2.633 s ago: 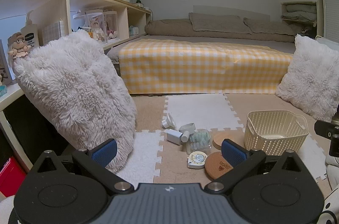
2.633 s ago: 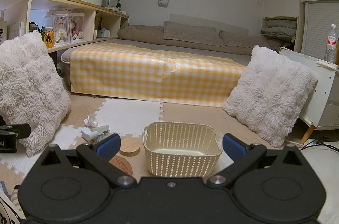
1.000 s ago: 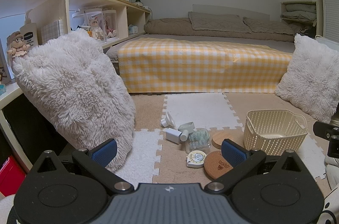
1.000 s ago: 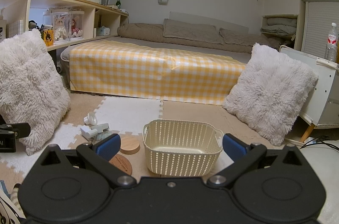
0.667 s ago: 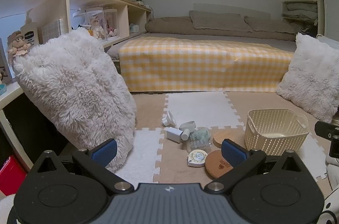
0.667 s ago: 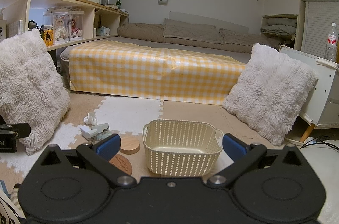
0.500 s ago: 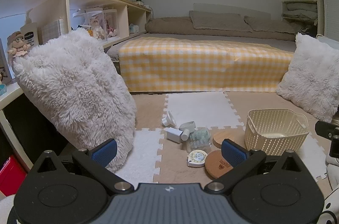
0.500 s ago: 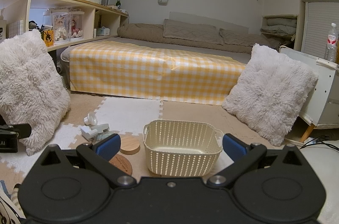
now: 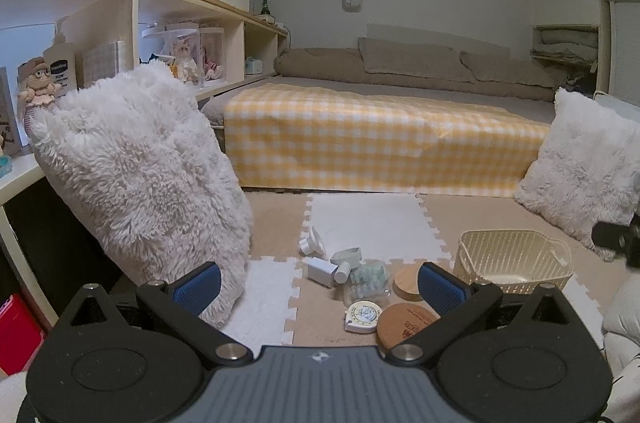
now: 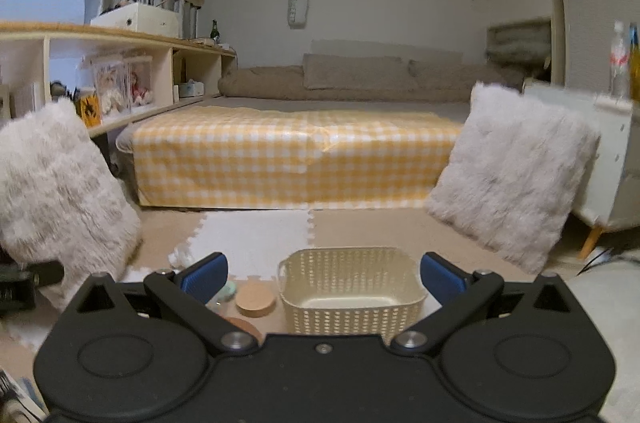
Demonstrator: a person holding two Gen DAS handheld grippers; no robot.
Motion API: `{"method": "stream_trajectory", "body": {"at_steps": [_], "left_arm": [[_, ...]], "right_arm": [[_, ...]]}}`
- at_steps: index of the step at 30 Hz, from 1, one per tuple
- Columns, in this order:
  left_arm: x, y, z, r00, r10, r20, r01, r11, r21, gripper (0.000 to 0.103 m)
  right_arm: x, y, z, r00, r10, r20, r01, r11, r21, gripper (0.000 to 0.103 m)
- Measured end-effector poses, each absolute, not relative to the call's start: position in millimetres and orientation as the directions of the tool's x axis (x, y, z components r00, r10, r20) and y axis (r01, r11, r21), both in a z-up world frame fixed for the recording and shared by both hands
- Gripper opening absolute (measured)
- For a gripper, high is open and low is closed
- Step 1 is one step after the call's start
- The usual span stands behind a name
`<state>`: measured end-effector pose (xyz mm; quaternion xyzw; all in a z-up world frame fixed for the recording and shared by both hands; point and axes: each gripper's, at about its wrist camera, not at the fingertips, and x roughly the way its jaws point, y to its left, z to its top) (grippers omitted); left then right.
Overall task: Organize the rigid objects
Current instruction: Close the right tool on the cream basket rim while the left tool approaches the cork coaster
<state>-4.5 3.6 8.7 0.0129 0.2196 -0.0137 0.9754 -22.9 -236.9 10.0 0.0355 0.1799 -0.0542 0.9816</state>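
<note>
A cream perforated basket (image 9: 514, 261) (image 10: 352, 287) stands empty on the foam floor mat. Left of it lies a cluster of small items: a white funnel-like piece (image 9: 310, 243), a white box (image 9: 320, 270), a clear jar with green contents (image 9: 368, 279), a round tape measure (image 9: 362, 315), a light wooden lid (image 9: 408, 288) (image 10: 256, 299) and a darker wooden disc (image 9: 406, 325). My left gripper (image 9: 319, 287) is open and empty, above and short of the cluster. My right gripper (image 10: 322, 277) is open and empty, facing the basket.
A fluffy white pillow (image 9: 140, 183) leans against the shelf unit (image 9: 120, 35) on the left. Another fluffy pillow (image 10: 512, 175) leans by a white cabinet (image 10: 616, 163) on the right. A bed with a yellow checked cover (image 9: 380, 139) spans the back.
My right gripper has swung, so its view is blurred and the basket now sits centred between the fingers. My left gripper has barely moved.
</note>
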Motion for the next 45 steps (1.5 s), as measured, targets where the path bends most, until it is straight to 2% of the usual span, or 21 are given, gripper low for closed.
{"method": "stream_trajectory", "body": {"at_steps": [7,16,24,27,29,33,35,37,41,43,45], "left_arm": [[-5.0,2.6,8.7,0.895,-0.060,-0.442,0.072,0.997,0.011,0.103],[-0.9,3.9,6.7,0.880,-0.097,-0.465,0.103,0.995,-0.011,0.103],[11.7,-11.2,5.1,0.858,-0.128,-0.498,0.166,0.986,0.032,0.103],[23.8,-21.2,3.0,0.829,-0.154,-0.537,0.222,0.973,0.063,0.103],[34.7,-27.6,0.4,0.798,-0.197,-0.569,0.276,0.960,0.055,0.103],[57.4,-43.3,-5.3,0.752,-0.260,-0.605,0.352,0.935,0.036,0.103],[69.9,-52.5,-8.3,0.736,-0.294,-0.610,0.403,0.914,0.046,0.103],[82.6,-60.8,-12.3,0.711,-0.339,-0.616,0.463,0.885,0.047,0.103],[107.7,-76.2,-30.7,0.665,-0.353,-0.658,0.533,0.842,0.087,0.103],[120.9,-81.3,-43.6,0.636,-0.351,-0.687,0.557,0.825,0.095,0.103],[131.4,-84.3,-55.2,0.603,-0.353,-0.715,0.582,0.808,0.092,0.103]], "right_arm": [[25.9,-273.4,14.5,0.914,-0.135,-0.382,0.196,0.973,0.125,0.103],[99.2,-317.8,-2.5,0.894,-0.210,-0.395,0.255,0.965,0.065,0.103],[146.6,-371.0,-31.5,0.852,-0.221,-0.475,0.290,0.954,0.077,0.103],[161.4,-390.7,-47.3,0.819,-0.204,-0.536,0.301,0.948,0.100,0.103],[168.5,-397.7,-57.2,0.787,-0.212,-0.580,0.320,0.943,0.090,0.098],[174.8,-405.7,-69.8,0.762,-0.151,-0.630,0.293,0.948,0.127,0.081],[178.9,-406.7,-75.0,0.749,-0.135,-0.648,0.286,0.949,0.132,0.071],[182.5,-406.9,-79.7,0.734,-0.126,-0.668,0.290,0.947,0.140,0.053],[186.2,-404.2,-83.6,0.722,-0.085,-0.686,0.258,0.954,0.153,0.035],[186.9,-403.9,-84.2,0.719,-0.077,-0.691,0.249,0.956,0.153,0.023],[188.1,-403.8,-85.1,0.711,-0.075,-0.699,0.250,0.956,0.152,0.015]]}}
